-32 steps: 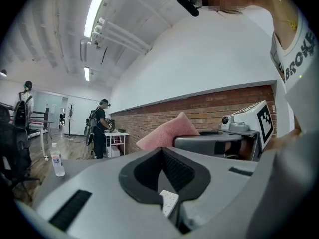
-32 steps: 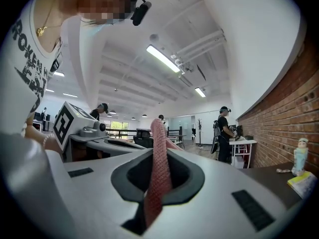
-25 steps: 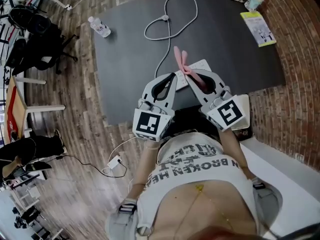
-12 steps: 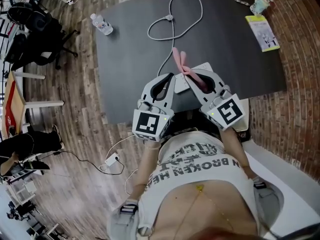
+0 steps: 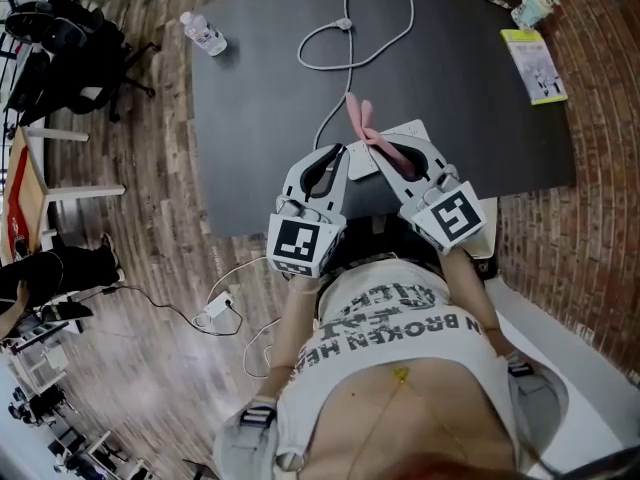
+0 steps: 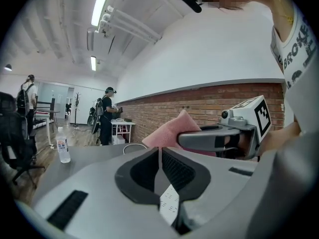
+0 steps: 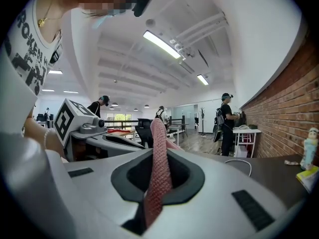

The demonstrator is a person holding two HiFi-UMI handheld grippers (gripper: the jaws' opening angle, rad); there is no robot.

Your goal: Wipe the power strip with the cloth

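The white power strip (image 5: 412,132) lies near the front edge of the dark table (image 5: 260,118), mostly hidden under my grippers. Its white cable (image 5: 352,30) loops toward the far side. My right gripper (image 5: 380,149) is shut on the pink cloth (image 5: 362,120), which sticks out past the jaws over the strip. In the right gripper view the cloth (image 7: 158,133) stands pinched between the pads of that gripper (image 7: 159,159). My left gripper (image 5: 338,153) hovers just left of the strip, shut and empty (image 6: 159,154). The left gripper view shows the cloth (image 6: 172,130) beside it.
A water bottle (image 5: 205,36) stands at the table's far left corner. A yellow booklet (image 5: 540,64) and a small figurine (image 5: 535,8) sit at the far right. Office chairs (image 5: 70,48) and a charger with a cord (image 5: 215,308) are on the wooden floor at left. A brick wall is at right.
The head view has shifted slightly. Both grippers hold their places over the strip, and the cloth stays in the right gripper.
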